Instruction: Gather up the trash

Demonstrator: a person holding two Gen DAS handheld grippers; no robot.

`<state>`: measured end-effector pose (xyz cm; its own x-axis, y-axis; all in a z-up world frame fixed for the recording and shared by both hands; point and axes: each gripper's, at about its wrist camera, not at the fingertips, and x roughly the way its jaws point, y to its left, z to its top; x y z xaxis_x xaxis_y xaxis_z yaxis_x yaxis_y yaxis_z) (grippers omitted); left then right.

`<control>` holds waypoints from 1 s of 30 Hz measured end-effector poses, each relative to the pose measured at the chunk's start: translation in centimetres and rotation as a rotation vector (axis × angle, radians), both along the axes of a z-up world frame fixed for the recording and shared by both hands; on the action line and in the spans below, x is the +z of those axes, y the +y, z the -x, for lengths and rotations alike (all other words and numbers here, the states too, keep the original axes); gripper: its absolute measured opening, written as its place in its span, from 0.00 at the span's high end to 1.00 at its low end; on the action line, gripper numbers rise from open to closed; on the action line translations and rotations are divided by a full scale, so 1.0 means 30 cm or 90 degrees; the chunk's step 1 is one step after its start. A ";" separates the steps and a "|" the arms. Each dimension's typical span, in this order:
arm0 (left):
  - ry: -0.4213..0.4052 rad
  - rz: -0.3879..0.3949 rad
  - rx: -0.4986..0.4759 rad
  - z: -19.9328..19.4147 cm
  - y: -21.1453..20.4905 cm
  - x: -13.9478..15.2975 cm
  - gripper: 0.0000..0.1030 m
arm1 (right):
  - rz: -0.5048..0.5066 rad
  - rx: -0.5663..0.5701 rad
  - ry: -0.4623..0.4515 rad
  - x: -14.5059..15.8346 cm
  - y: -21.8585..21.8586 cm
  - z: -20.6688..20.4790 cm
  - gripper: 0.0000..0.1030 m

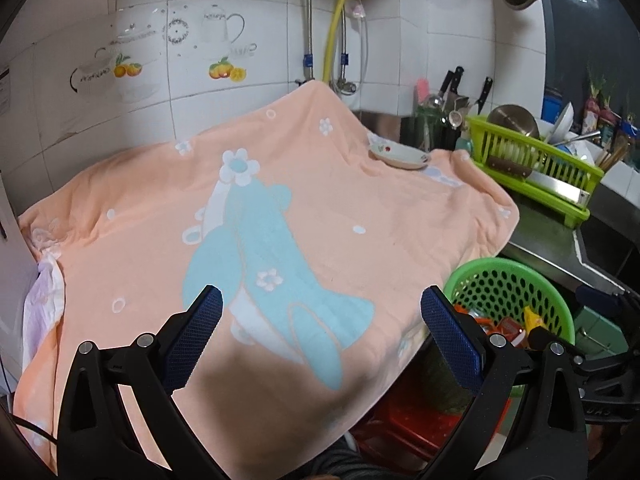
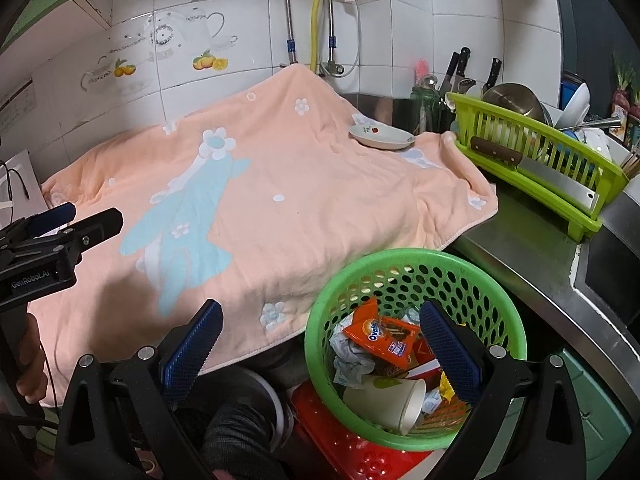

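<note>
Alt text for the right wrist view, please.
The open right tool hangs above a green basket holding an orange wrapper, paper cup and crumpled tissue. Beyond lies a peach towel bearing one small dish; the left tool shows at left.

Soft, matt peach cloth towel [image 2: 312,184] fills the middle of the frame, with glossy white wall tiles [image 2: 400,40] behind. Lower right, a shiny green perforated plastic basket [image 2: 404,260] holds crumpled paper [image 2: 352,356], a glossy orange wrapper [image 2: 380,336] and a matt paper cup [image 2: 384,404]. At right, the tabletop [image 2: 516,248] is brushed metal.
</note>
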<state>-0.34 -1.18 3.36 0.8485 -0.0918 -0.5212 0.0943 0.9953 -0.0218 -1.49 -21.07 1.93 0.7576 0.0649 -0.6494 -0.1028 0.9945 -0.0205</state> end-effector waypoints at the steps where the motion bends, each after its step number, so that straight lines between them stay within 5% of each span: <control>1: -0.002 -0.002 -0.001 0.002 -0.003 0.002 0.05 | -0.001 -0.001 -0.002 0.000 0.000 0.001 0.07; 30: -0.009 -0.016 0.008 0.004 -0.015 -0.003 0.05 | -0.003 -0.013 -0.011 0.003 -0.011 0.001 0.07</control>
